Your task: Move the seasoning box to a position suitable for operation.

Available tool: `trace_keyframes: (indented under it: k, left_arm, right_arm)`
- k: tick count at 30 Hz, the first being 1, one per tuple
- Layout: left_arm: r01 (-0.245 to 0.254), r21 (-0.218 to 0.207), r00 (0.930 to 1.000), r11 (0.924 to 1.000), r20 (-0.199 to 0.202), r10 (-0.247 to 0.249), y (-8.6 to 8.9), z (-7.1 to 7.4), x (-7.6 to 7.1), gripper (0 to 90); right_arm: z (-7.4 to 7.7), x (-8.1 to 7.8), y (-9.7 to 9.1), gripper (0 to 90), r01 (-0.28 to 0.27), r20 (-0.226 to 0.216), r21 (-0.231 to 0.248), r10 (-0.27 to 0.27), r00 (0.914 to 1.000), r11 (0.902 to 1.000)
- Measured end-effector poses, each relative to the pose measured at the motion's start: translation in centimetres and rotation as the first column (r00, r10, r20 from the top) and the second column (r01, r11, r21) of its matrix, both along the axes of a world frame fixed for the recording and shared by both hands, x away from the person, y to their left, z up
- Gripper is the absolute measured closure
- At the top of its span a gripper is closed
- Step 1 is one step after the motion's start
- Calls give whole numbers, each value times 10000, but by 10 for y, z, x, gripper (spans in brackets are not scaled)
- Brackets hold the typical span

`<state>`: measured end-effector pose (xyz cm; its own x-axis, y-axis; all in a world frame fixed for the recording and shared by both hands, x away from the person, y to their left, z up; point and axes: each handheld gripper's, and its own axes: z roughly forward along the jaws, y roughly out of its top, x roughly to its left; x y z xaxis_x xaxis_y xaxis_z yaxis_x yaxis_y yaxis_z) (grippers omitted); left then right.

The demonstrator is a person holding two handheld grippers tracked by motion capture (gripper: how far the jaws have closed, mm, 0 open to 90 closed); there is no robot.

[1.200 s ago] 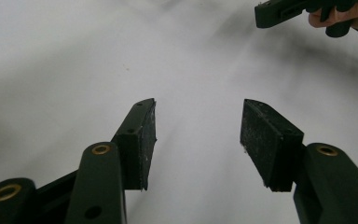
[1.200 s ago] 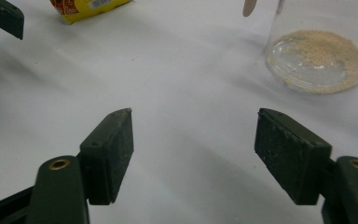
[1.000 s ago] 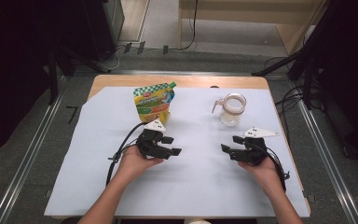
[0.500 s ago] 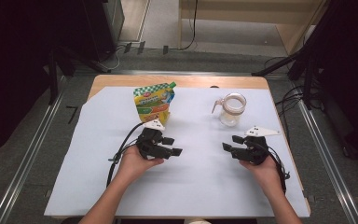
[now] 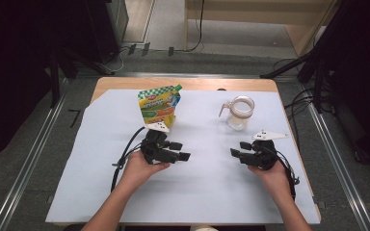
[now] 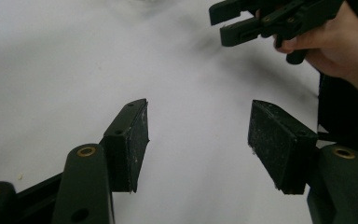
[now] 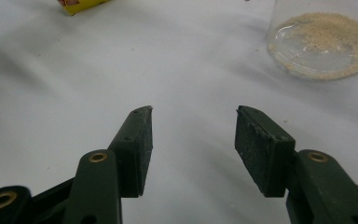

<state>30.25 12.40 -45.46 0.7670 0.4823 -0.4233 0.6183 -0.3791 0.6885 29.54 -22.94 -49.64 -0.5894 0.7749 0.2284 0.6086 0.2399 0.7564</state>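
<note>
Right, I have plenty of bare white sheet on the table (image 5: 101,192) to work in: the pouch (image 5: 158,107) and the glass jug (image 5: 239,111) both stand toward the far edge, well apart from each other, and the stretch between my two hands is free. My left gripper (image 5: 179,150) sits just in front of the pouch, held low in the hand and pointing across toward the other one; its fingers stand apart with only sheet between them. My right gripper (image 5: 239,149) is near the right edge, in front of the jug and a little to its right, pointing inward; its fingers have just been closing, yet a wide gap remains and they hold nothing. The right gripper view looks past its fingers (image 7: 137,147) to the jug's base (image 7: 320,44), where a layer of pale grains lies, which the high view is too small to tell. The left gripper view shows the other hand (image 6: 340,44) gripping its tool.
</note>
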Motion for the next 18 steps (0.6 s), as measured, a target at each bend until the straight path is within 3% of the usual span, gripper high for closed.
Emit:
trace_keyframes:
  k: [7, 11, 18]
  left_arm:
    - [-80, 201, 9998, 9998, 210, 76, 3, 0, 0, 389]
    - [-100, 556, 9989, 9984, 471, 74, 4, 0, 0, 389]
    - [-201, 373, 9984, 9991, 529, 181, 8, 2, 1, 388]
  right_arm:
    - [-1, 0, 1, 480, -87, 49, -73, 88, 9999, 9999]
    - [-1, -1, 2, 483, -91, 44, -61, 91, 9999, 9999]
    - [-5, 6, 0, 489, 142, 0, 95, -142, 9999, 9999]
